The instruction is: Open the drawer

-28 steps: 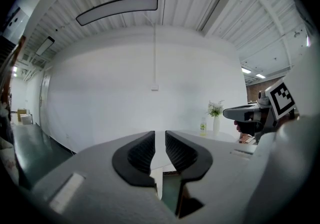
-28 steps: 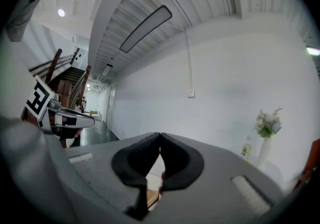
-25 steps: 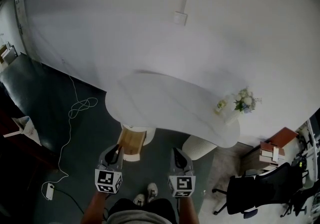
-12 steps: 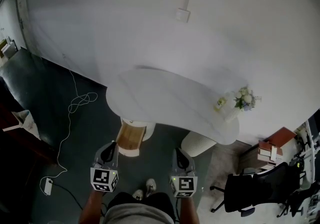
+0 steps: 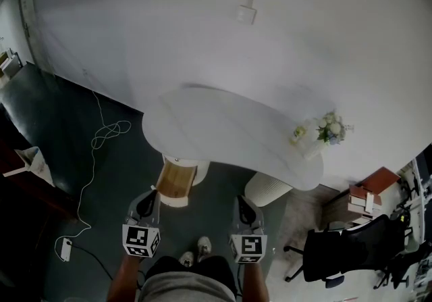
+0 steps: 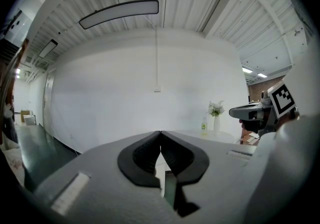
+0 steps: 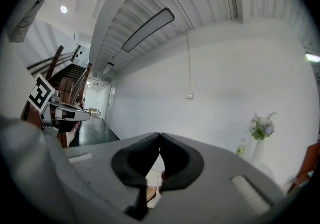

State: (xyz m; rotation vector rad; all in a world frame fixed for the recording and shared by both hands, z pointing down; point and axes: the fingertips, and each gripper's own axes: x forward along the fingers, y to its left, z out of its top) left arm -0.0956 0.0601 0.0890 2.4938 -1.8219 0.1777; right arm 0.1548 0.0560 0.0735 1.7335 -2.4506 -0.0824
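A small wooden drawer unit point(image 5: 175, 182) stands on the dark floor under the near edge of a white oval table point(image 5: 223, 135). In the head view my left gripper point(image 5: 150, 195) hangs just in front of the unit, a little to its left and apart from it. Its jaws are shut with nothing between them point(image 6: 160, 134). My right gripper point(image 5: 241, 202) is level with it to the right, between the unit and a white ribbed bin point(image 5: 266, 190). It is also shut and empty point(image 7: 160, 136). A strip of the wooden unit point(image 7: 150, 195) shows below its jaws.
A vase of flowers point(image 5: 329, 129) stands at the table's right end. A white cable point(image 5: 108, 135) runs over the floor at left to a plug block point(image 5: 65, 248). A black office chair point(image 5: 341, 250) and stacked books point(image 5: 361, 200) are at right. My shoes point(image 5: 197, 253) show below.
The left gripper's jaws have closed. Both grippers now sit slightly further back from the wooden unit in the head view.
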